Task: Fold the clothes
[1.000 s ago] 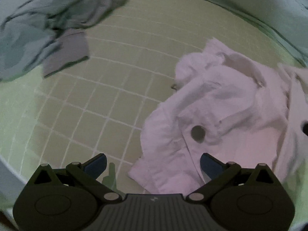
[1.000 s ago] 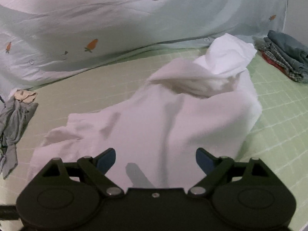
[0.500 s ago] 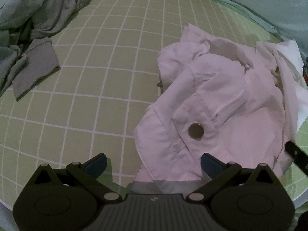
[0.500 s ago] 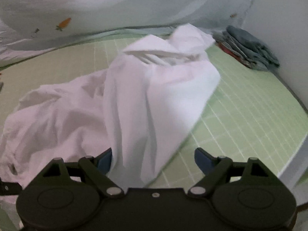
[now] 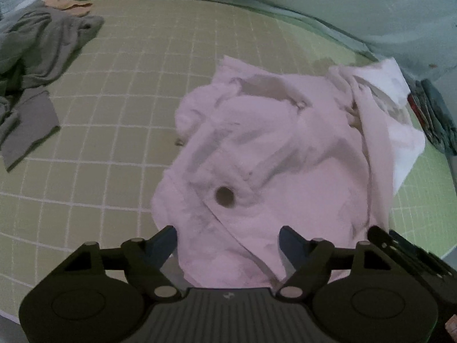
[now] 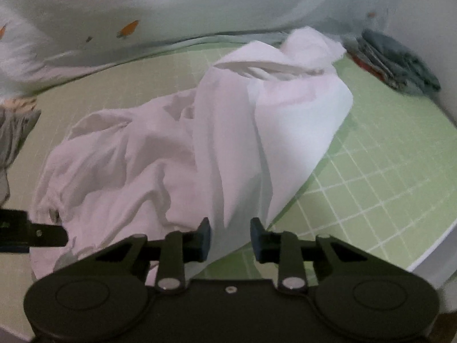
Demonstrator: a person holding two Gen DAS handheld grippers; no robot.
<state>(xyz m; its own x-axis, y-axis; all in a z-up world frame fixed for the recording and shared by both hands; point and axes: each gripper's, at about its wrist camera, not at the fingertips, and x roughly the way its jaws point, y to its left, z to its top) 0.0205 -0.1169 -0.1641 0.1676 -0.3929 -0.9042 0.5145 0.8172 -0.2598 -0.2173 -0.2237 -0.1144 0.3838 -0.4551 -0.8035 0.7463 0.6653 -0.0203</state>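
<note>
Largest item in front of you: a green mat (image 5: pixel 120 131) ruled with a white grid, covering the work surface. Behind it, along the far edge, a pale sheet (image 6: pixel 120 8) printed with small orange carrots hangs as a backdrop. Next in size, the white garment (image 5: pixel 265 154), crumpled in a heap on the mat toward its near edge, one fold raised into a peak at the far right side; it carries a dark round button (image 5: pixel 224 196) near its lower front. At the mat's far left you have a grey garment (image 5: pixel 37 65), loosely bunched and well apart from the white one. At the far right corner sits a small stack of folded clothes (image 6: pixel 397 60), blue-grey on top. Your left gripper (image 5: pixel 227 241) hangs over the near hem of the white garment with its jaws closing, the cloth lying between the fingers, pads not yet pressing it. Your right gripper (image 6: pixel 230 235) has its jaws closing as well, the gap already narrow, with a fold of the white garment between the pads; no firm pinch shows yet.
</note>
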